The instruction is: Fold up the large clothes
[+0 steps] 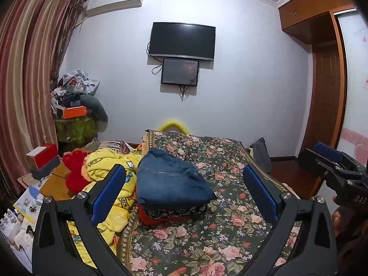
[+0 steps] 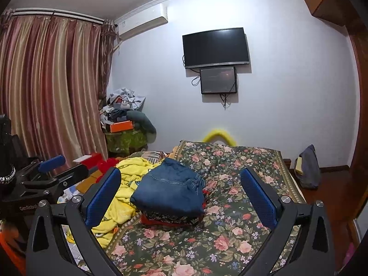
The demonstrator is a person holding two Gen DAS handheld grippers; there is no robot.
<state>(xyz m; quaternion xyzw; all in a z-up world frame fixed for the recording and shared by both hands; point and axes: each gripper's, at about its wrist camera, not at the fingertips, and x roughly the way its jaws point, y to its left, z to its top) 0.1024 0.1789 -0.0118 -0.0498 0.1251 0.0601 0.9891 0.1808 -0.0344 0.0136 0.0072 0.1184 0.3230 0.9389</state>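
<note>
Folded jeans top a stack on the floral bed (image 1: 230, 207).
The yellow blanket (image 1: 110, 172) lies crumpled at left, likely next; blue jeans (image 1: 170, 181) sit mid-bed. The left tool (image 1: 184, 195) and right tool (image 2: 181, 197) hover near, both spread and empty.

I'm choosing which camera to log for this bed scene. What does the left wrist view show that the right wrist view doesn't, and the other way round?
Only the left wrist view shows the wooden door and the right gripper from outside. Only the right wrist view shows the curtain rod and the left gripper from outside. Both show the folded jeans topping a stack on the floral bedspread, the yellow blanket and the television. Both grippers are open and empty.
</note>
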